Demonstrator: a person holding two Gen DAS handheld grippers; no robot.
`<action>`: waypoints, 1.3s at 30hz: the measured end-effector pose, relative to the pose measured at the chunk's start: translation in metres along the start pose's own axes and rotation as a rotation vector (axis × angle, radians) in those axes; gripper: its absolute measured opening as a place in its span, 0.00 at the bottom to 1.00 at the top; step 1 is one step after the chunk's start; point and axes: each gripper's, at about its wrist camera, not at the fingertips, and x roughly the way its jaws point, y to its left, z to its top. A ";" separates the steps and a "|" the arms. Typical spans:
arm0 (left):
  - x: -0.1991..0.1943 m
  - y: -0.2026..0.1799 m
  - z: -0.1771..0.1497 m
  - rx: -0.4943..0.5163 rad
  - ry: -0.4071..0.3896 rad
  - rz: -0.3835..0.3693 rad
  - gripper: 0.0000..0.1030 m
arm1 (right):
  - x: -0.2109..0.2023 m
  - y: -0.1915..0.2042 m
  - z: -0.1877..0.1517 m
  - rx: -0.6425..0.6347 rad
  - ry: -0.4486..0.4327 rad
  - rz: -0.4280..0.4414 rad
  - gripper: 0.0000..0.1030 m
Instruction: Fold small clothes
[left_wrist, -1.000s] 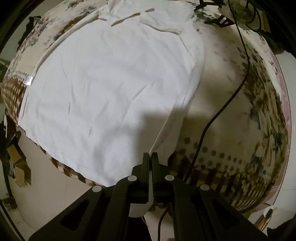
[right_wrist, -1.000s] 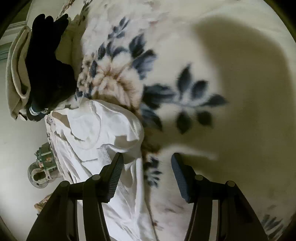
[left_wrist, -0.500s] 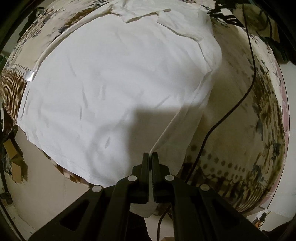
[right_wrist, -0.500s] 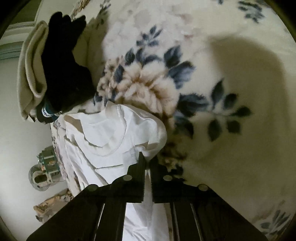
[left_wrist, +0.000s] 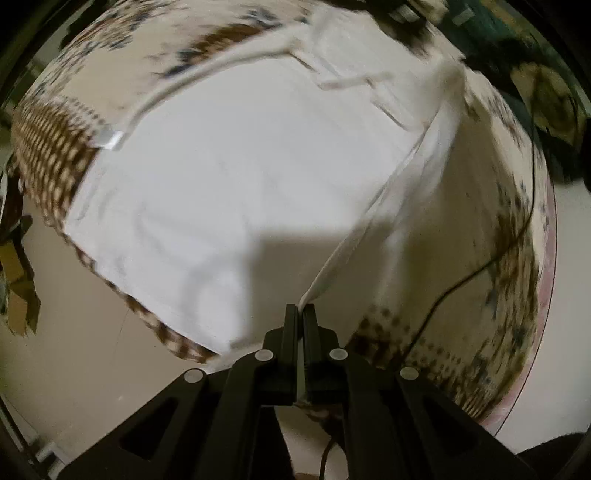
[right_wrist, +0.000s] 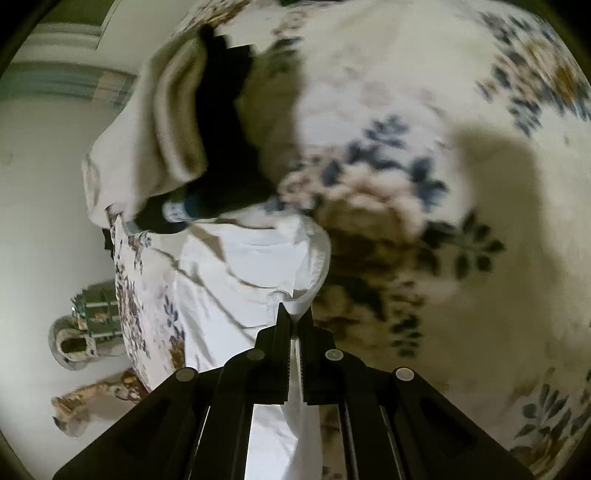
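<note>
Both grippers pinch the white T-shirt over the floral blanket.

The left gripper (left_wrist: 300, 308) clamps the white T-shirt (left_wrist: 229, 177) at its side hem; the right gripper (right_wrist: 291, 319) clamps its shoulder fabric. Beyond, the shirt lies across the floral blanket (right_wrist: 461, 206), near a black garment (right_wrist: 221, 122) and beige cloth (right_wrist: 147, 140).

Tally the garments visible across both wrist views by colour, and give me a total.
White: 1, the shirt pinched by the left gripper and the right gripper.
Beige: 1, the folded garment.
Black: 1, the garment.
Total: 3.
</note>
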 end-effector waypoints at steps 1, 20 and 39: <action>-0.004 0.010 0.008 -0.021 -0.004 -0.004 0.01 | 0.000 0.012 0.001 -0.008 0.000 -0.011 0.04; 0.032 0.225 0.113 -0.183 -0.024 -0.038 0.01 | 0.188 0.253 0.007 -0.238 0.056 -0.483 0.03; 0.029 0.252 0.099 -0.146 0.056 -0.143 0.46 | 0.099 0.134 -0.213 -0.062 0.260 -0.198 0.58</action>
